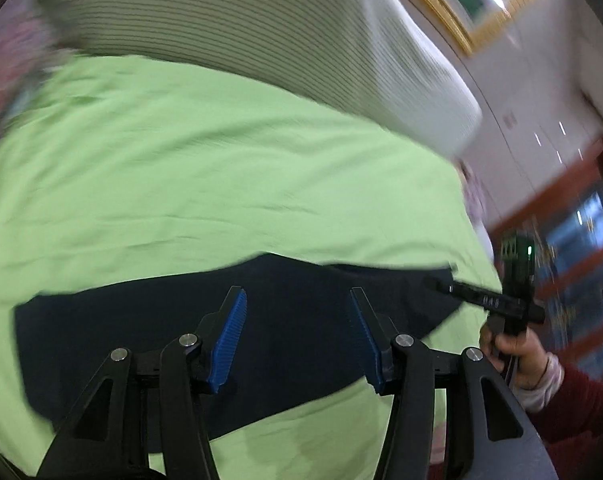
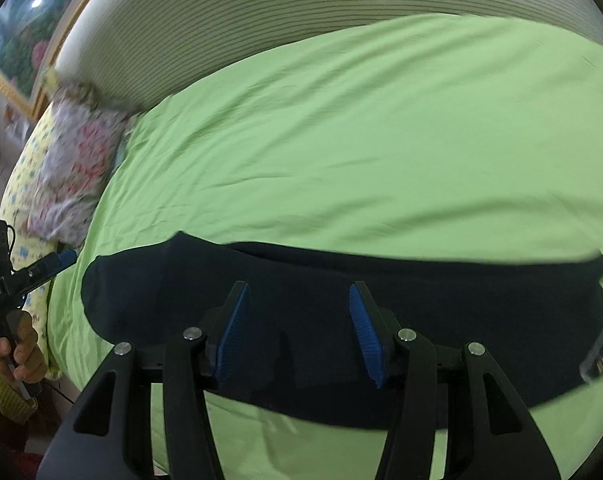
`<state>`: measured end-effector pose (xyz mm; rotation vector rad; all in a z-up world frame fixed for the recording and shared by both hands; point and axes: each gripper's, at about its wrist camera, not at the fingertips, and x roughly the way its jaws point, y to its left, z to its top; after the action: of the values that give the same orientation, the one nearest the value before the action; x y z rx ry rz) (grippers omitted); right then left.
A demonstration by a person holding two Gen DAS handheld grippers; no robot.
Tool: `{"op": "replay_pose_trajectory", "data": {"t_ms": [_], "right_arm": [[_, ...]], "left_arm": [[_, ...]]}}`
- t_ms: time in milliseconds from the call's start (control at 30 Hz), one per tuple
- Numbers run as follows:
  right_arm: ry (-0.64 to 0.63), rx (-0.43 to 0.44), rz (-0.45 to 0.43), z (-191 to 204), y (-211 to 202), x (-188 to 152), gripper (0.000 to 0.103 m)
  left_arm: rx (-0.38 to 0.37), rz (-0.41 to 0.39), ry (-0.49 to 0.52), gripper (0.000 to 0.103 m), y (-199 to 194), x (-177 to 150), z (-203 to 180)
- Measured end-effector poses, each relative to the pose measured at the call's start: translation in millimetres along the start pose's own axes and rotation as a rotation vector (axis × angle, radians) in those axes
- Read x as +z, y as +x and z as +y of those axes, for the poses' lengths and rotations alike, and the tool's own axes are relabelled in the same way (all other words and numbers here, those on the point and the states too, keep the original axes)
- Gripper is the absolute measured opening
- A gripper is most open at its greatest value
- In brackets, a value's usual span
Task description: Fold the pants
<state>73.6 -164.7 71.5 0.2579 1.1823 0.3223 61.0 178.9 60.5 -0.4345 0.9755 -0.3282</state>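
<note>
On the green bedsheet [image 2: 341, 140], near its front edge, we see the dark navy pants [image 2: 301, 280] lying flat as a long band running crosswise. Both views are motion-blurred, so we can't make out fabric detail or which end is the waist.

Our left gripper [image 1: 297, 320] hangs over the middle of the pants [image 1: 261, 320], blue pads [image 1: 229, 336] spread wide, nothing between them. We can't tell if the tips touch the cloth.

Our right gripper [image 2: 299, 316] is the same: jaws wide apart above the pants, nothing clamped. Blue pads [image 2: 233, 328] clearly separated.

From the left wrist view we see the right gripper [image 1: 441, 286] off to the side at one end of the pants, held by the right hand [image 1: 513, 356] in a red sleeve. From the right wrist view the left gripper [image 2: 67, 257] sits just past the opposite end, left hand [image 2: 21, 352] on its handle.

Behind the sheet [image 1: 221, 160]: a striped headboard [image 2: 261, 12]. A floral pillow [image 2: 77, 160] lies at the bed's corner, well apart from the pants. A gold-framed picture [image 1: 441, 4] hangs on the wall.
</note>
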Motion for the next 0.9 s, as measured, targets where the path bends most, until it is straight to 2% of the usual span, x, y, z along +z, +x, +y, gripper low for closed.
{"op": "replay_pose_trajectory", "data": {"t_ms": [233, 533, 700, 900], "right_arm": [[0.119, -0.075, -0.053, -55.1, -33.7, -21.8, 0.053], [0.309, -0.155, -0.130, -125.0, -70.8, -52.3, 0.053], [0.372, -0.156, -0.155, -146.2, -79.9, -65.9, 0.053], [0.364, -0.148, -0.168, -153.4, -79.5, -57.8, 0.053]], "left_arm": [[-0.071, 0.188, 0.199, 0.056, 66.0, 16.4, -59.1], [-0.114, 0.341, 0.337, 0.058, 134.4, 25.5, -109.6], [-0.163, 0.411, 0.396, 0.060, 160.5, 26.5, -133.8], [-0.147, 0.530, 0.513, 0.060, 199.7, 24.7, -151.5]]}}
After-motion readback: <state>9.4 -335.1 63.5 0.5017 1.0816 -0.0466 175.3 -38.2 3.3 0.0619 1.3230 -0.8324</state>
